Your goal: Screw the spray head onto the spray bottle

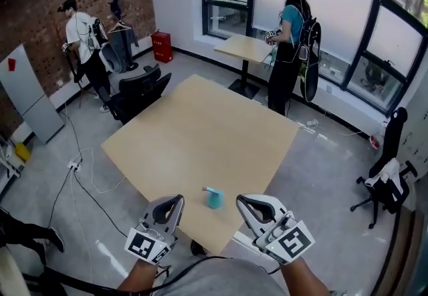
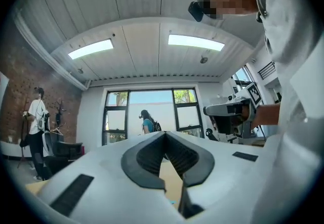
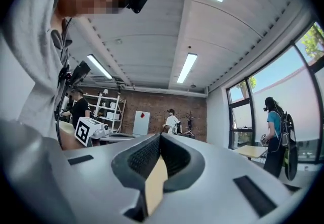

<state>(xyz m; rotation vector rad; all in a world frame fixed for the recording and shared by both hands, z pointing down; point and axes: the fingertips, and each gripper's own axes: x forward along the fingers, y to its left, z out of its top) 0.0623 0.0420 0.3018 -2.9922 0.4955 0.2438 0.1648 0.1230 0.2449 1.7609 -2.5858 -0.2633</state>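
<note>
Left claw [image 2: 164, 136]: pads pressed together with nothing between them; held above the counter and pointing roughly level toward the windows.
Right claw [image 3: 159, 138]: pads likewise pressed together and empty; held level beside the left one.
Counter [image 1: 200, 134]: large square top of pale wood, seen from above in the head view.
Teal item [image 1: 214, 197]: small and teal, with a short part jutting to one side. It is probably the spray bottle. It stands on the counter near the near corner, between the two claws and just ahead of them, and neither touches it.
Spray head: not made out as a separate piece. The item is too small to tell whether the head already sits on it.
Stage, as judged: no grip on anything, so either nothing has been started or the work is finished.
Handling advice: spread a claw before lowering it. Pinch the bottle low on its body so it cannot spin. Take the head by its collar with the other claw, seat it square on the neck, then turn gently.
Risk: a light plastic bottle may tip or slide, and a tilted head could cross-thread.
</note>
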